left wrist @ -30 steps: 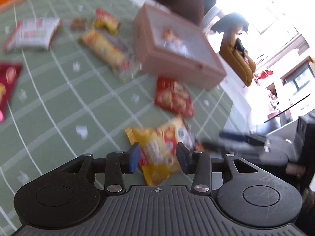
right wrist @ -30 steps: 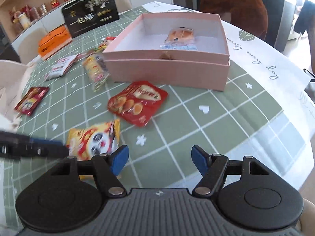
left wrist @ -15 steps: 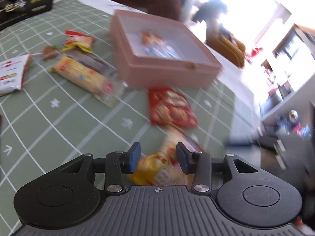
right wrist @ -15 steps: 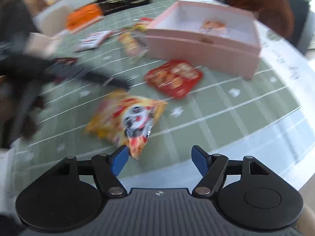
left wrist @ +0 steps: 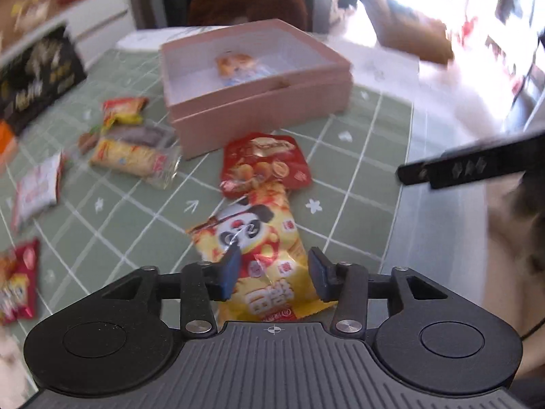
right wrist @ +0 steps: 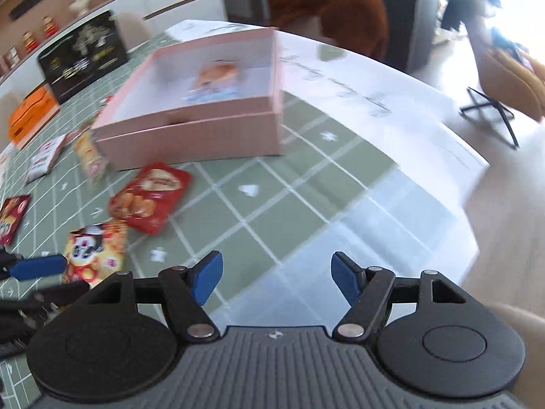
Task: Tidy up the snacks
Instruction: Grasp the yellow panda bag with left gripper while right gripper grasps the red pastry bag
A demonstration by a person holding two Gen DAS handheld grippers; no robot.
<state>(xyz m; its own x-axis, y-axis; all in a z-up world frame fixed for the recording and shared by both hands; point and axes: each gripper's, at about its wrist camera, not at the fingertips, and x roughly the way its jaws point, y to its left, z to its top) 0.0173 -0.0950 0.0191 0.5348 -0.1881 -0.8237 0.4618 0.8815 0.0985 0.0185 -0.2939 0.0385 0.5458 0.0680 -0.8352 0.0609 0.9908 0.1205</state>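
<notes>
A yellow panda snack bag (left wrist: 259,238) lies on the green checked tablecloth, its far end touching a red snack bag (left wrist: 264,163). My left gripper (left wrist: 274,272) hangs over its near end with the jaws opening; the bag sits between the blue pads and is not squeezed. Behind stands the open pink box (left wrist: 259,109) with one orange-and-blue snack (left wrist: 235,64) inside. My right gripper (right wrist: 276,277) is open over bare cloth with nothing between its fingers, right of the panda bag (right wrist: 95,252) and the red bag (right wrist: 150,197). The pink box (right wrist: 190,136) is ahead of it.
Left of the box lie a long yellow packet (left wrist: 133,162), a small red-yellow packet (left wrist: 124,110), a white packet (left wrist: 35,191) and a dark red bag (left wrist: 17,279). A black box (left wrist: 37,81) and an orange box (right wrist: 32,119) stand far left. The table edge runs along the right.
The panda bag moved toward the red bag and now touches it. My left gripper rolled and its jaws widened around the bag. My right gripper swung right, away from the bags.
</notes>
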